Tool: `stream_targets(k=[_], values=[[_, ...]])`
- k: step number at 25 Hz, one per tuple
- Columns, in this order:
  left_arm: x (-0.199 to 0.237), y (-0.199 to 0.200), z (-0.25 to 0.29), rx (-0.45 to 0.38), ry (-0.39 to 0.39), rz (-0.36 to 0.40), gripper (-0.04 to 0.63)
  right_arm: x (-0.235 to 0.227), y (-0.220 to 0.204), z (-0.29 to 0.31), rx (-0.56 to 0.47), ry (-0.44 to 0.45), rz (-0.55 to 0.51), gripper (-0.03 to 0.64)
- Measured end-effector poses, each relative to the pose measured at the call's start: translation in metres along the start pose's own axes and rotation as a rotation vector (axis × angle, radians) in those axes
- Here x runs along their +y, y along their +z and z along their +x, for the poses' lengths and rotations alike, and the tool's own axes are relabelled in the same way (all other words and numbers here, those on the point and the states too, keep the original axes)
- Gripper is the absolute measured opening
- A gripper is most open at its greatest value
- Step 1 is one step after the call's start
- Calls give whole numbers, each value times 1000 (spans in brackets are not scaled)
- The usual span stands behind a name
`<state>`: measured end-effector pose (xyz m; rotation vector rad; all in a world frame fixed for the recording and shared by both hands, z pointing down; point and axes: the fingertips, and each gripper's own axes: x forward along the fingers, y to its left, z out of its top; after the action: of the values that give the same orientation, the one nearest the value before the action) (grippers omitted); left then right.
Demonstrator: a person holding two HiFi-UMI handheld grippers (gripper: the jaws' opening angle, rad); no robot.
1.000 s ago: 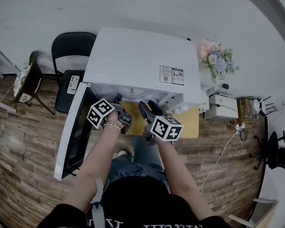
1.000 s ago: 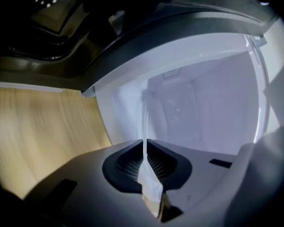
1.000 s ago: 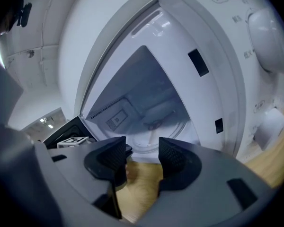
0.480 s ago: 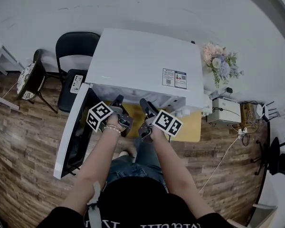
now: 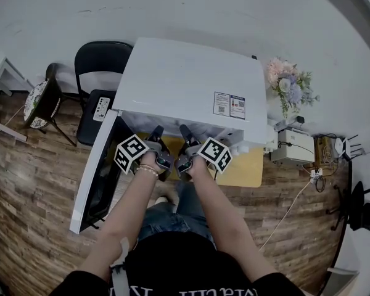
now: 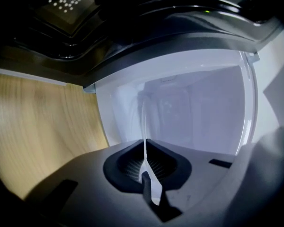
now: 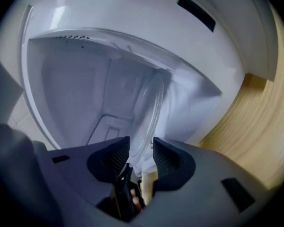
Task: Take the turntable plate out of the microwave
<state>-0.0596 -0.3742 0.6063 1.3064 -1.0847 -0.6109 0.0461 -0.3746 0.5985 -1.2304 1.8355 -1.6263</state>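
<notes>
The white microwave [image 5: 191, 79] stands with its door [image 5: 95, 177] swung open to the left. Both grippers reach into its mouth side by side. My left gripper [image 5: 157, 132] [image 6: 145, 163] is shut on the rim of the clear glass turntable plate [image 6: 145, 126], which shows edge-on as a thin pale line between the pads. My right gripper [image 5: 185, 131] [image 7: 141, 152] is closing; the plate's curved rim [image 7: 154, 103] runs between its pads with a little gap left on each side. In the head view the plate is hidden inside the cavity.
The microwave sits on a light wooden table [image 5: 243, 168]. To the left are a black chair [image 5: 98, 60] with a remote [image 5: 100, 108] on its seat and a second chair with a patterned cushion [image 5: 37, 100]. Flowers [image 5: 290, 82] and a white device [image 5: 296, 145] stand at the right.
My right gripper has rolled and slid up and left into the microwave's opening, closer to the left one. The left gripper has stayed in place.
</notes>
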Motion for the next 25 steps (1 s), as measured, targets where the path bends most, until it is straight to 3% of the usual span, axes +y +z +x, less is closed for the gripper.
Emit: stream_targets(k=[5, 12, 18, 21, 25], values=[[-5, -4, 0, 24, -19, 19, 23, -8, 11, 2, -105, 9, 166, 59], [-10, -7, -1, 51, -59, 66, 25, -8, 14, -1, -144, 90, 258, 51], [-10, -10, 0, 69, -75, 105, 26, -12, 14, -7, -163, 101, 273, 49], [-11, -14, 2, 84, -82, 131, 64, -14, 14, -14, -166, 113, 271, 51], [-10, -13, 4, 73, -95, 125, 69, -7, 9, -20, -137, 153, 254, 55]])
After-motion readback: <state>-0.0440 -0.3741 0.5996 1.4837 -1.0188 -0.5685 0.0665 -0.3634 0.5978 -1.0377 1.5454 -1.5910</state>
